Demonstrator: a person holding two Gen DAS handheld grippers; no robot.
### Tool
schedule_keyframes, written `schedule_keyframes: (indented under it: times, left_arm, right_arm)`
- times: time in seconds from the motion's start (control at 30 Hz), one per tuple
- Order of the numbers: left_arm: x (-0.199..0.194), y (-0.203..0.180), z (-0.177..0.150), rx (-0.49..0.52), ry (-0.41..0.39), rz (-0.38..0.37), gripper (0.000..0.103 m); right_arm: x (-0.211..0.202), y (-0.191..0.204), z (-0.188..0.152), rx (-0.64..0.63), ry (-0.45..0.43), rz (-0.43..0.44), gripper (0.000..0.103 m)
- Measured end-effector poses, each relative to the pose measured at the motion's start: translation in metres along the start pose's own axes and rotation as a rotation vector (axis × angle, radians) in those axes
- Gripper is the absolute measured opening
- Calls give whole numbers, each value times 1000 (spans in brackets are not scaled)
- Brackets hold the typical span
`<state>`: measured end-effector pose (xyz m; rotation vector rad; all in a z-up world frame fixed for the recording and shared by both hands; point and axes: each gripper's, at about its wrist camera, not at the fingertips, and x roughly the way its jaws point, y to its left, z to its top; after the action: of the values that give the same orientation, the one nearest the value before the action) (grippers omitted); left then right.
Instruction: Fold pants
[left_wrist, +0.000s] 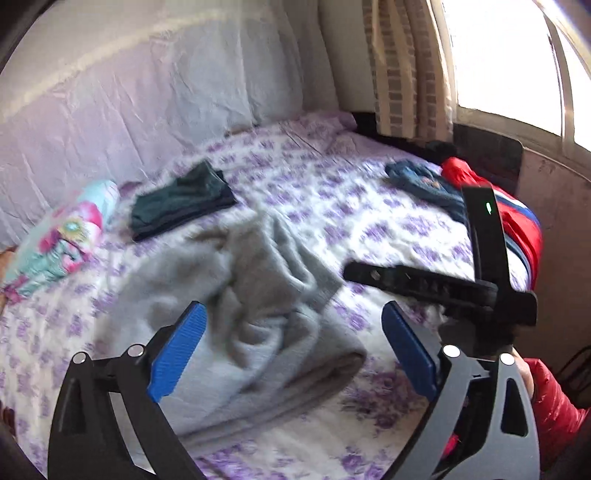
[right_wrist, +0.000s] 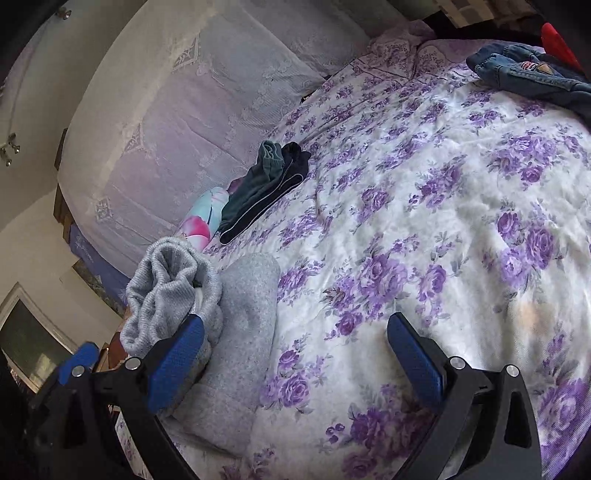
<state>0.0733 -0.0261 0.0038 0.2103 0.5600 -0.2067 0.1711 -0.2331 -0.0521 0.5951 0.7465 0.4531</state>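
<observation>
Two grippers, left and right, gaping empty over grey pants on floral bedspread beside curtained window.

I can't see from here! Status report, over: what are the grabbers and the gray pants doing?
Left gripper open, right gripper open, neither holding cloth. Gray pants bunched on the floral bedspread, not yet neat. Nothing blocking; dark folded garment lies apart.

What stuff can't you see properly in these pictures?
- Grey pants: left wrist view is blurred, so how neatly they are folded is unclear.
- Grey pants' near end: right wrist view, hidden behind the right tongs.
- Blue jeans: cut off by the right edge.
- Red garment: partly hidden by a black bracket.
</observation>
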Motion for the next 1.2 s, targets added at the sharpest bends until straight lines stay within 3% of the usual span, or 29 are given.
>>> schedule_keyframes:
  times: [0.1, 0.2, 0.3, 0.33, 0.37, 0.43, 0.5, 0.67, 0.87, 1.0, 1.1, 1.13, 1.17, 1.2]
  left_arm:
    - [-3, 26, 18, -92, -28, 72, 97]
    - [14, 62, 30, -244, 19, 54, 98]
    - [63, 56, 19, -193, 191, 61, 98]
    - [84, 45, 4, -136, 261, 46, 98]
    - [95, 35, -13, -103, 281, 42, 99]
    - [90, 20, -31, -74, 181, 114, 99]
    - [86, 19, -30, -112, 195, 126, 99]
    - [78, 27, -36, -130, 160, 81, 99]
    - [42, 44, -38, -192, 87, 11, 98]
    - [7, 63, -39, -189, -14, 121, 98]
    - [12, 88, -43, -234, 21, 172, 98]
    - [25, 98, -47, -258, 72, 175, 98]
    - [46, 105, -57, -273, 168, 150, 99]
    - [59, 109, -64, -294, 214, 105, 99]
  right_arm:
    - [2, 3, -1, -16, 11, -19, 100]
    - [2, 5, -3, -31, 23, -34, 100]
    - [1, 4, -3, -22, 17, -23, 100]
    - [1, 4, -2, -16, 12, -16, 100]
    - [0, 3, -2, -13, 8, -10, 100]
    - [-2, 3, -2, -9, 3, -3, 100]
    - [-1, 4, -2, -11, 3, -6, 100]
    - [-8, 13, 2, -41, -17, -23, 100]
    - [-11, 79, 29, -276, -13, -24, 100]
    - [6, 100, 40, -323, 16, -53, 100]
    - [31, 103, 41, -362, 57, -113, 100]
    - [44, 100, 39, -384, 81, -160, 100]
    - [56, 94, 36, -410, 94, -212, 100]
    - [71, 83, 32, -443, 92, -274, 100]
